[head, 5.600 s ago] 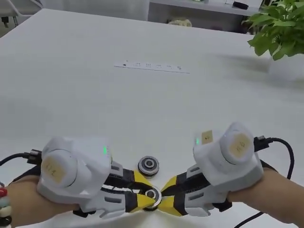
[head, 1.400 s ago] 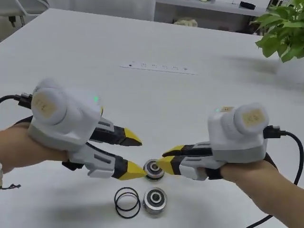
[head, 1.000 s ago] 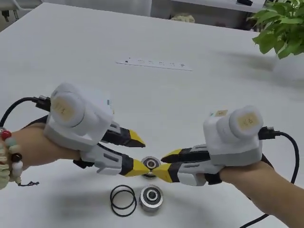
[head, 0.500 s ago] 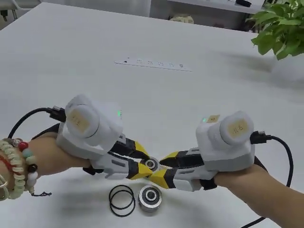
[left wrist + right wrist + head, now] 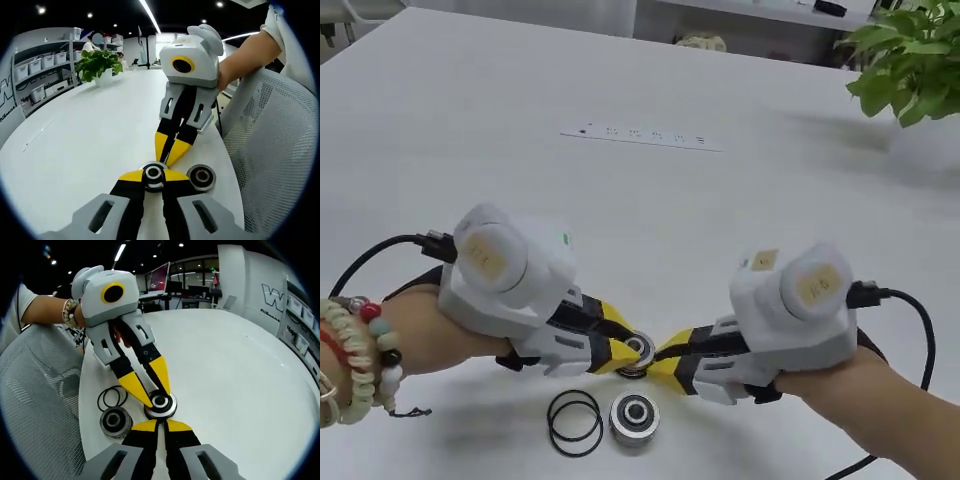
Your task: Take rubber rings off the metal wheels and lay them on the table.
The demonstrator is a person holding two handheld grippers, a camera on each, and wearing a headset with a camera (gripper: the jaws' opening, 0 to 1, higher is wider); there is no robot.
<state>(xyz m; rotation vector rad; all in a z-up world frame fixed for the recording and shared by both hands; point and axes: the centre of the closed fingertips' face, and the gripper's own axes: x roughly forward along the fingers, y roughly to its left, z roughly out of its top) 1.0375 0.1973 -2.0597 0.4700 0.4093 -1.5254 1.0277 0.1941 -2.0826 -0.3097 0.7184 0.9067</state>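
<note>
A metal wheel point(image 5: 640, 347) with a black rubber rim sits low over the white table point(image 5: 620, 220). My left gripper point(image 5: 630, 353) is shut on it from the left, one yellow tip on each side point(image 5: 153, 175). The right gripper point(image 5: 666, 358) comes in from the right, tips pinched together on the wheel's rubber ring point(image 5: 161, 413). In the right gripper view the left gripper point(image 5: 154, 394) straddles the wheel point(image 5: 161, 403). A second wheel point(image 5: 634, 417) and two loose black rubber rings point(image 5: 575, 422) lie on the table just in front.
A white power strip point(image 5: 642, 136) lies across the middle of the table. A potted green plant point(image 5: 910, 55) stands at the far right. Black cables point(image 5: 910, 320) trail from both grippers. A mesh chair point(image 5: 280, 150) sits at the near table edge.
The left gripper came down from the raised, open pose and shut on the wheel. The right gripper's jaws went from slightly apart to pinched at the wheel's rim.
</note>
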